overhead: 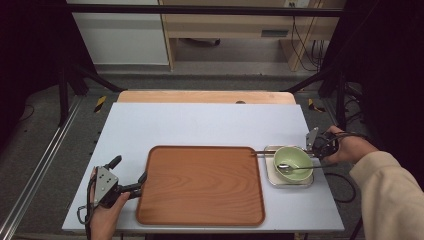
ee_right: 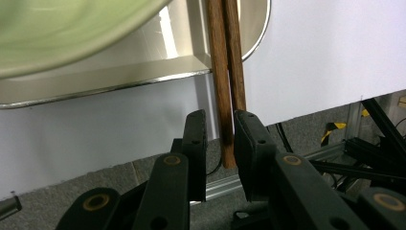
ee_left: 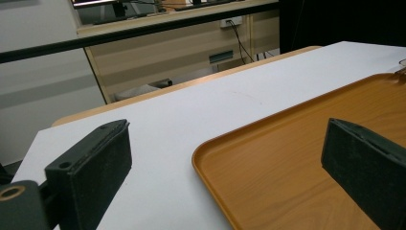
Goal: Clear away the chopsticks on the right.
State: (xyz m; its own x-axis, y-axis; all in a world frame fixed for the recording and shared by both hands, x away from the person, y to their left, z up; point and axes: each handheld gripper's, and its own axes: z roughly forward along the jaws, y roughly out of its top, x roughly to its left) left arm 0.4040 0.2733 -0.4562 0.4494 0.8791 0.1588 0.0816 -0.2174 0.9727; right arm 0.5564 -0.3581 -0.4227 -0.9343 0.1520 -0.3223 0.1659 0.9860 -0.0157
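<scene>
- Left gripper (overhead: 141, 182) nearest, low at the near left of the table (overhead: 210, 122), held by a hand (overhead: 106, 216); jaws spread wide, nothing between them, one over the white surface, the other over the edge of the wooden tray (overhead: 201, 185).
- Same jaws in the left gripper view, well apart, straddling the rounded near corner of the tray (ee_left: 306, 158).
- Tray bare, lying flat at the middle of the table, just left of the metal dish (overhead: 290, 181).
- Green bowl (overhead: 293, 158) sitting in the metal dish, at the right side of the table; spoon (overhead: 295, 168) resting across the bowl's near rim, handle pointing right.
- Chopsticks (overhead: 265, 152), a dark wooden pair, lying side by side along the far edge of the dish, behind the bowl, tips toward the tray.
- Right gripper (overhead: 317, 147) at the table's right edge, held by a hand (overhead: 350, 148); jaws drawn narrow around the outer ends of the chopsticks (ee_right: 229, 96), one jaw against them, a thin gap at the other.
- Farther off, bare wooden strip along the table's back edge.
</scene>
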